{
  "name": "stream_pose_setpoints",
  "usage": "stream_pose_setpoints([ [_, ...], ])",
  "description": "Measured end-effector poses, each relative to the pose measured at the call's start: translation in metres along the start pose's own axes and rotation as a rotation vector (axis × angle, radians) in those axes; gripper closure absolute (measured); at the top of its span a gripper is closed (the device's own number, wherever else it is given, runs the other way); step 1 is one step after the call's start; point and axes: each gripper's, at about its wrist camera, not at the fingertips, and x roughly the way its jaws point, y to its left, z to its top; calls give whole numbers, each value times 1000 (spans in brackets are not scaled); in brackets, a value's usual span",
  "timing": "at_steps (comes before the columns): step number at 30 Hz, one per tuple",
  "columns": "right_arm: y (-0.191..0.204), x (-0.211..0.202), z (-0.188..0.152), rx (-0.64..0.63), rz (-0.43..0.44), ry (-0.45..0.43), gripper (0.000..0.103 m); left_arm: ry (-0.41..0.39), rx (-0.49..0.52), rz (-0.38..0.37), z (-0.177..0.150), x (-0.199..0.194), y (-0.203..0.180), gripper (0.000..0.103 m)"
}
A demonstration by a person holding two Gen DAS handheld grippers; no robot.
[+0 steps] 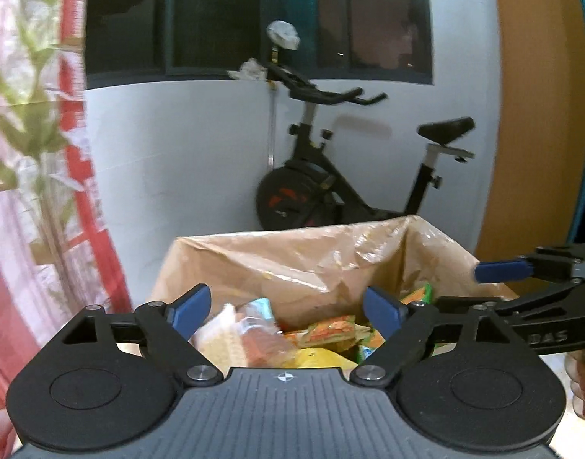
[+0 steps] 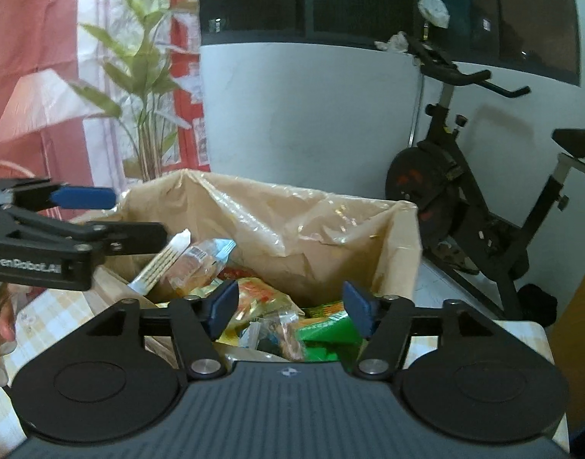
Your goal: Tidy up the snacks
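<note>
Cardboard box (image 1: 254, 264) lined with a crinkled clear plastic bag (image 2: 277, 214), standing on a checked surface (image 2: 479, 338). Inside, a loose heap of snack packets: clear-wrapped biscuit packs (image 2: 194, 264) leaning against the box's left wall, orange-and-yellow wrappers (image 1: 330, 331) in the middle, green packets (image 2: 330, 331) toward the right side.

Left gripper (image 1: 286, 311) poised above the near edge of the box, blue-padded fingers (image 1: 191, 310) spread wide, nothing between them; biscuit packs and orange wrappers lying below the gap, untouched. Right gripper (image 2: 290, 304) likewise above the near edge, fingers (image 2: 359, 308) apart and empty, yellow and green packets lying beneath the gap, clear of both pads. Each gripper visible at the edge of the other's view, side by side over the box.

Behind the box: exercise bike (image 1: 330, 176) against a white wall, potted plant (image 2: 147, 76), red patterned curtain (image 2: 32, 38).
</note>
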Motion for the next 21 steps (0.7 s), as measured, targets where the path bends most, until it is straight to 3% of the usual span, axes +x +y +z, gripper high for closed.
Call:
stream_pose_setpoints([
  [5,0,-27,8,63,-6,-43,16,-53,-31,21,1,-38,6,7],
  [21,36,-104,-1,119,-54,-112,2,-109,-53,89,-8,-128,6,4],
])
